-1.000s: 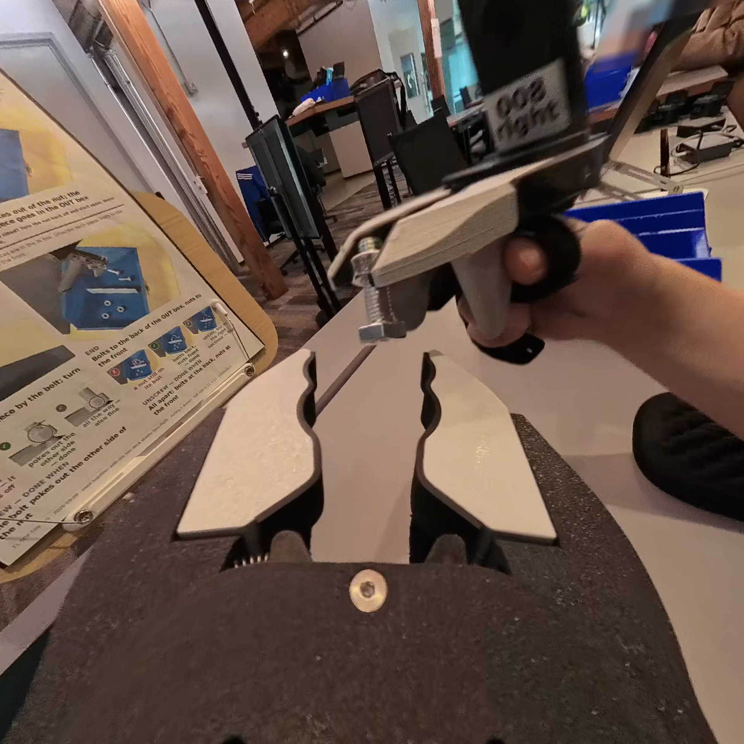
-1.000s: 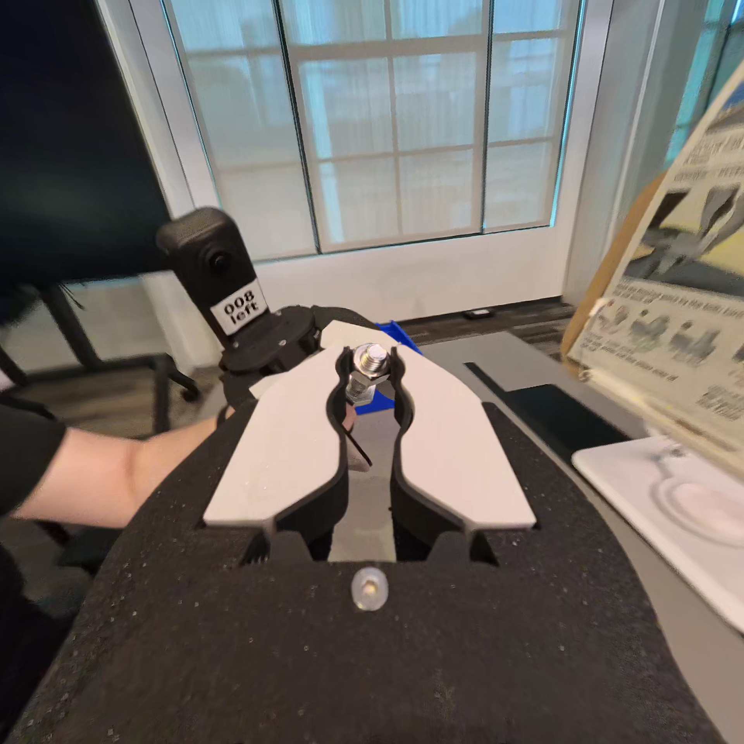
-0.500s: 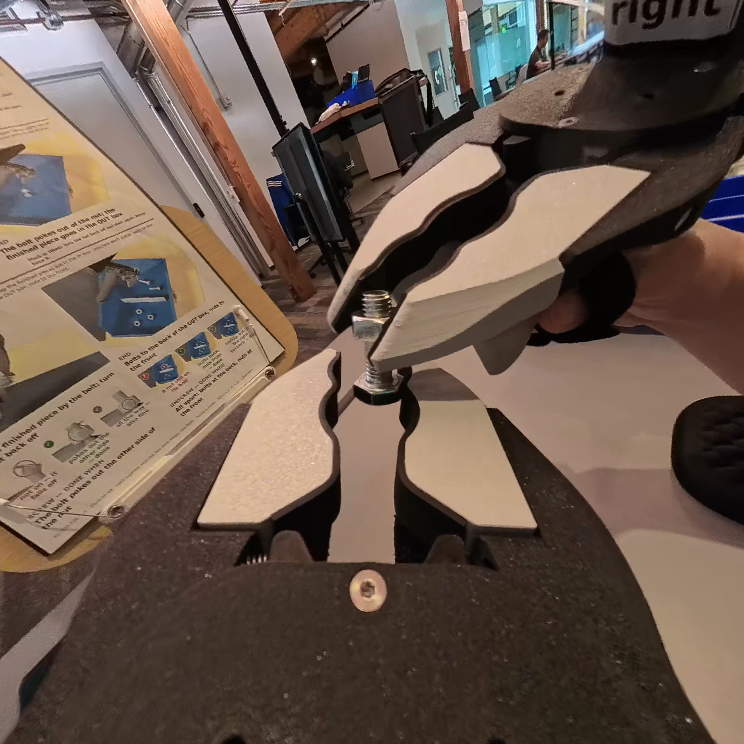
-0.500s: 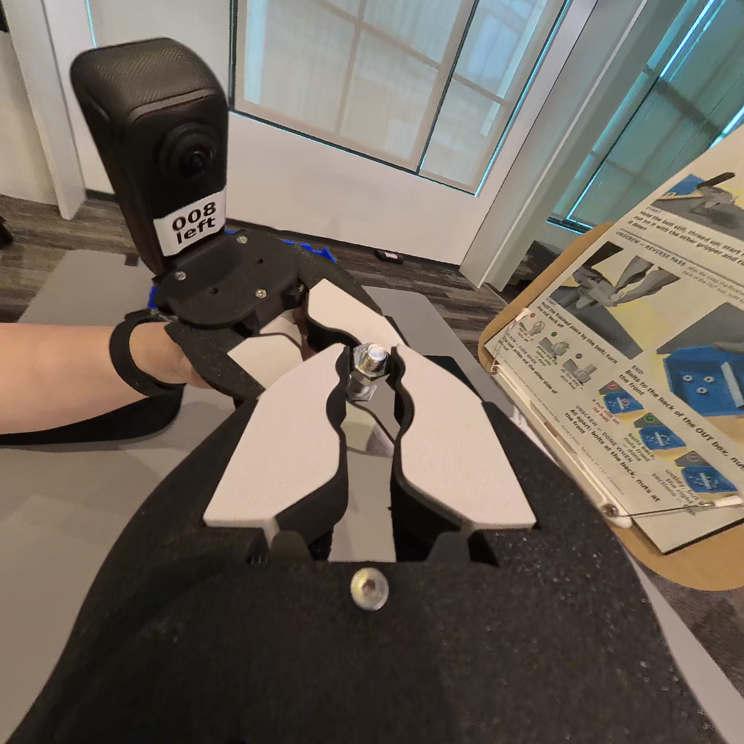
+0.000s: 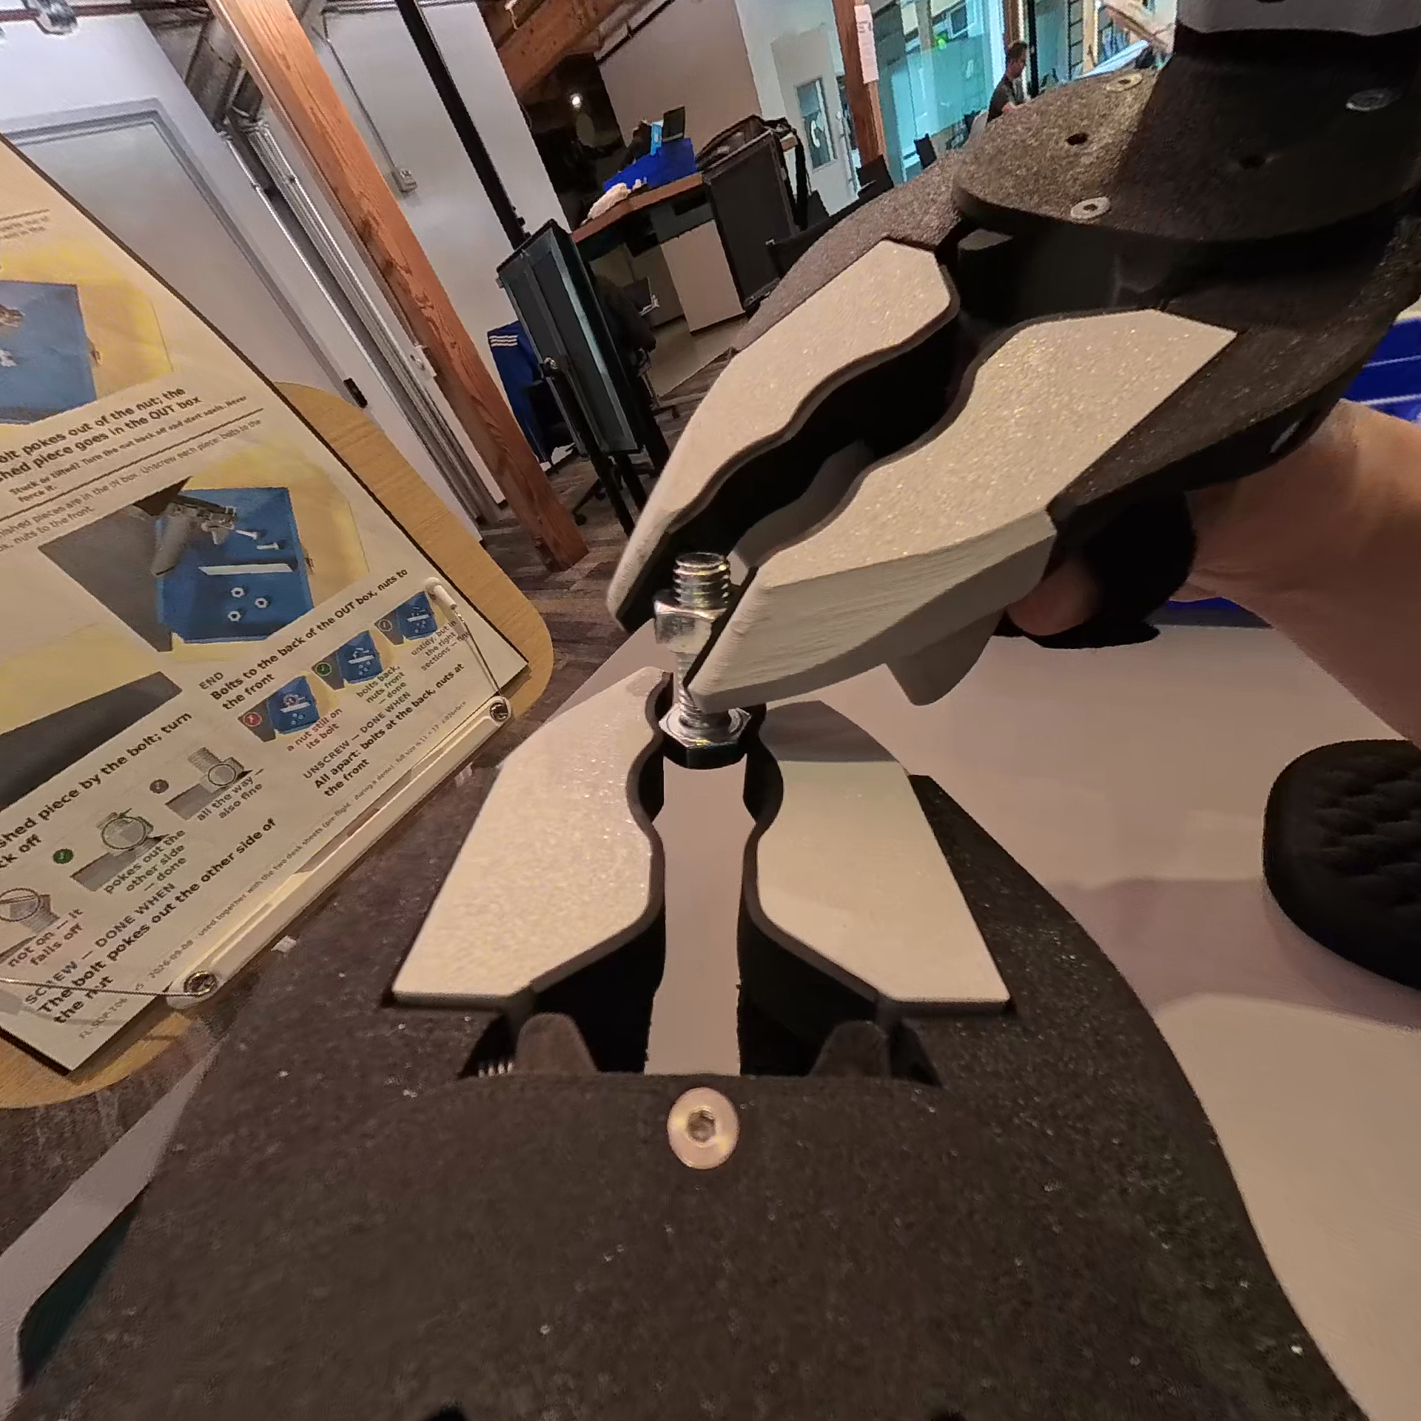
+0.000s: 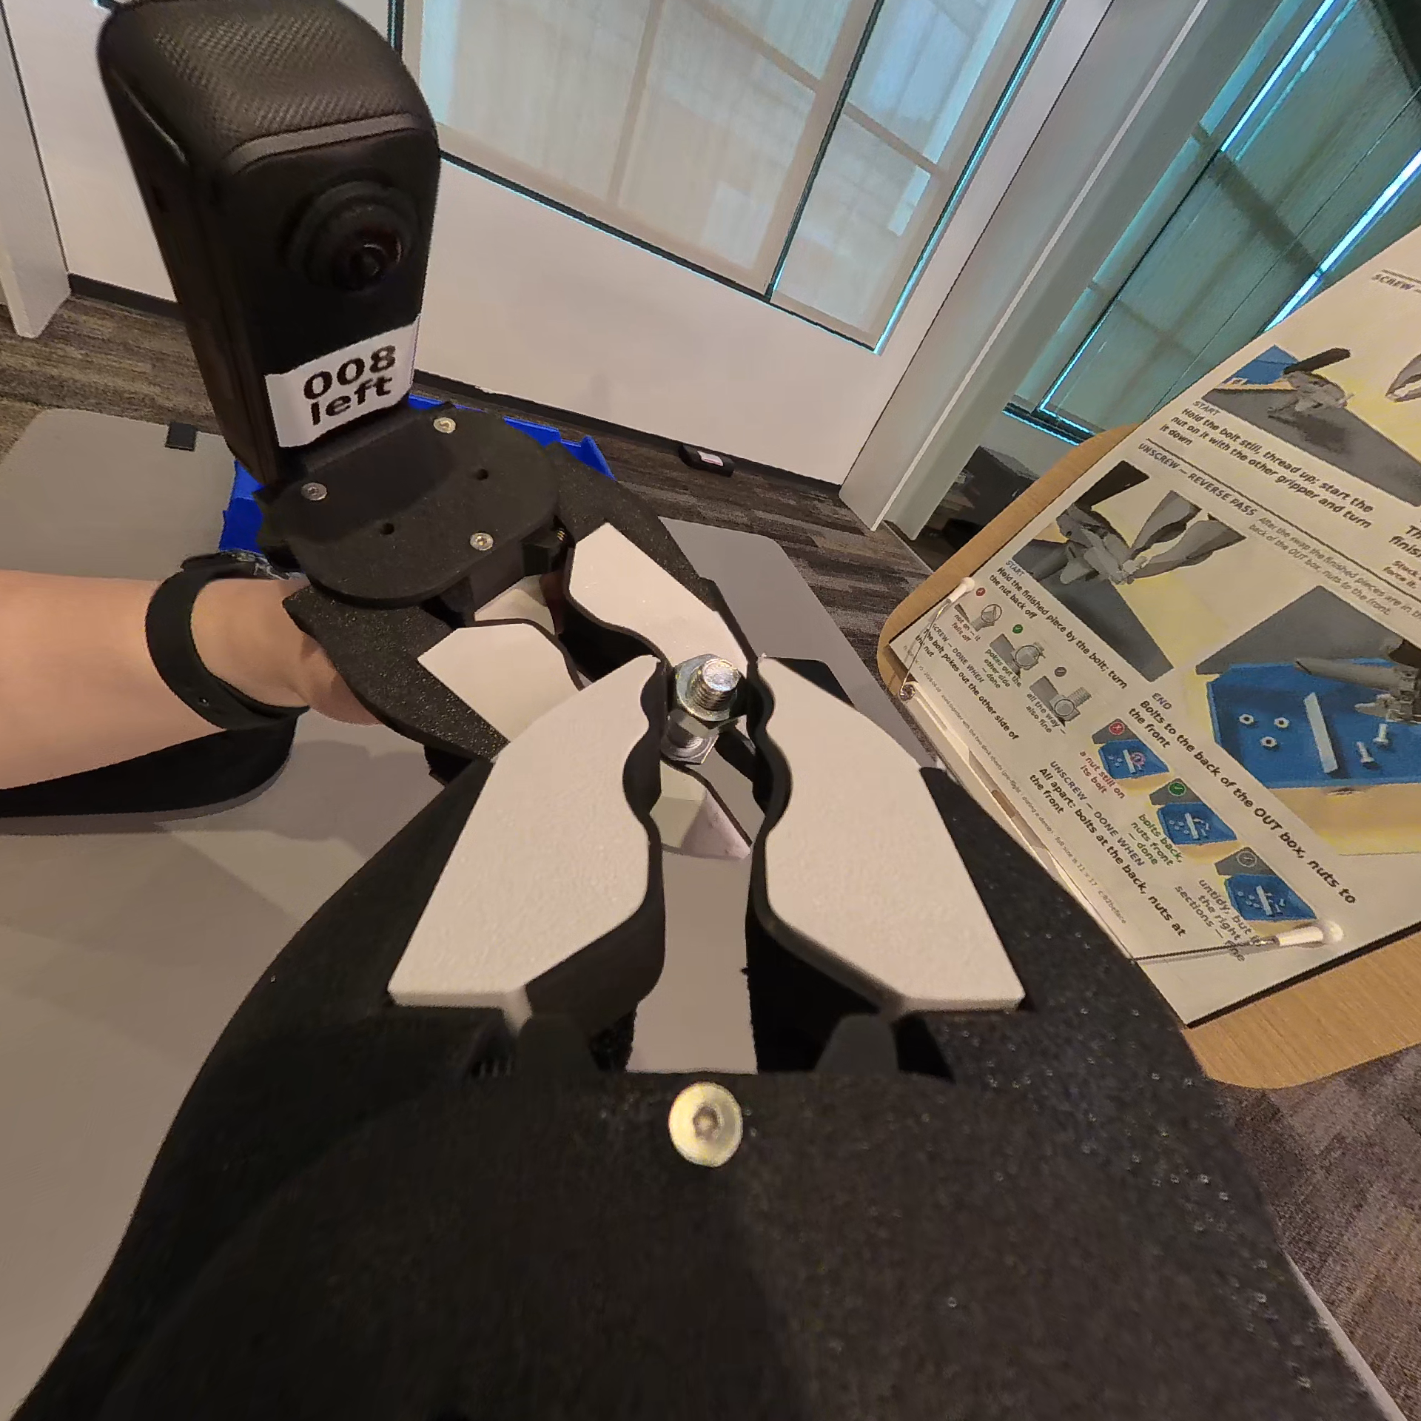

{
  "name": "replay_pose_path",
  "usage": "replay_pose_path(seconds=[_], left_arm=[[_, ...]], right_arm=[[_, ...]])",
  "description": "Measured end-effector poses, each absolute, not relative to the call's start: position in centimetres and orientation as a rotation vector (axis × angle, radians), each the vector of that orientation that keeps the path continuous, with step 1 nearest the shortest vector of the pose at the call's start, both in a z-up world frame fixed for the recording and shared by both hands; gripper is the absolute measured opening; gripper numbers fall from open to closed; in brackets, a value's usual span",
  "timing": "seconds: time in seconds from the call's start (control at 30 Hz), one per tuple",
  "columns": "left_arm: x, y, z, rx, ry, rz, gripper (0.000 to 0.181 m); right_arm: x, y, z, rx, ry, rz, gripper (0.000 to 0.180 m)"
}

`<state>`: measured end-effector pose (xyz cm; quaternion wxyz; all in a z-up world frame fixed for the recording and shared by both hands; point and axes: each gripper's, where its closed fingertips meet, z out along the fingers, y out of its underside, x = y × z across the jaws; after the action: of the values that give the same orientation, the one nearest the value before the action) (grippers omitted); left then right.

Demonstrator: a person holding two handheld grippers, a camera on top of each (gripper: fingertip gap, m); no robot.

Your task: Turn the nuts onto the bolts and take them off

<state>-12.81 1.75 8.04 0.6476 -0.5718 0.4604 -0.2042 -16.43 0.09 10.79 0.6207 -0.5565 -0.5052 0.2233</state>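
A silver bolt [image 5: 696, 711] stands upright with a silver nut [image 5: 680, 624] threaded near its top end. In the left wrist view my left gripper [image 5: 703, 738] is shut on the bolt's hex head, which sits in the notch between the fingertips. My right gripper [image 5: 677, 642] comes in from the upper right and is shut on the nut. In the right wrist view my right gripper [image 6: 707, 677] clamps the nut [image 6: 703, 711], with the thread end poking up. The left gripper's fingers [image 6: 638, 584] reach in from the left, beneath mine.
An instruction board on a wooden stand [image 5: 231, 692] leans at the left; it also shows in the right wrist view [image 6: 1230, 692]. A black padded rest [image 5: 1353, 846] lies on the grey table [image 5: 1153, 769]. A blue bin [image 6: 246, 500] stands behind the left gripper. Across from one pair of fingers to the other is roughly 4 cm.
My right gripper brought the bolt with its nut down between my left fingers. The left fingers went from wide open to shut on the bolt's head. The right grasp stayed the same.
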Motion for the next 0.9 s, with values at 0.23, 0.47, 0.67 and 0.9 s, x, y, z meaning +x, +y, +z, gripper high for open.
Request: replay_pose_path(seconds=[0.23, 0.47, 0.67, 0.9], left_arm=[[-12.6, 1.5, 8.5, -1.272, 1.024, -0.494, 0.015], [-12.7, 1.7, 8.5, -1.297, 0.981, -0.588, 0.015], [-12.9, 2.1, 8.3, -1.311, 0.958, -0.629, 0.015], [-12.5, 2.2, 7.8, -1.324, 0.949, -0.678, 0.015]], right_arm=[[-16.0, 0.0, 11.7, -1.284, -1.101, 0.590, 0.027], [-15.2, 0.1, 12.7, -1.291, -1.028, 0.639, 0.039], [-16.0, 1.2, 11.7, -1.346, -1.000, 0.629, 0.040], [-16.5, 2.1, 10.7, -1.394, -0.972, 0.623, 0.039]])
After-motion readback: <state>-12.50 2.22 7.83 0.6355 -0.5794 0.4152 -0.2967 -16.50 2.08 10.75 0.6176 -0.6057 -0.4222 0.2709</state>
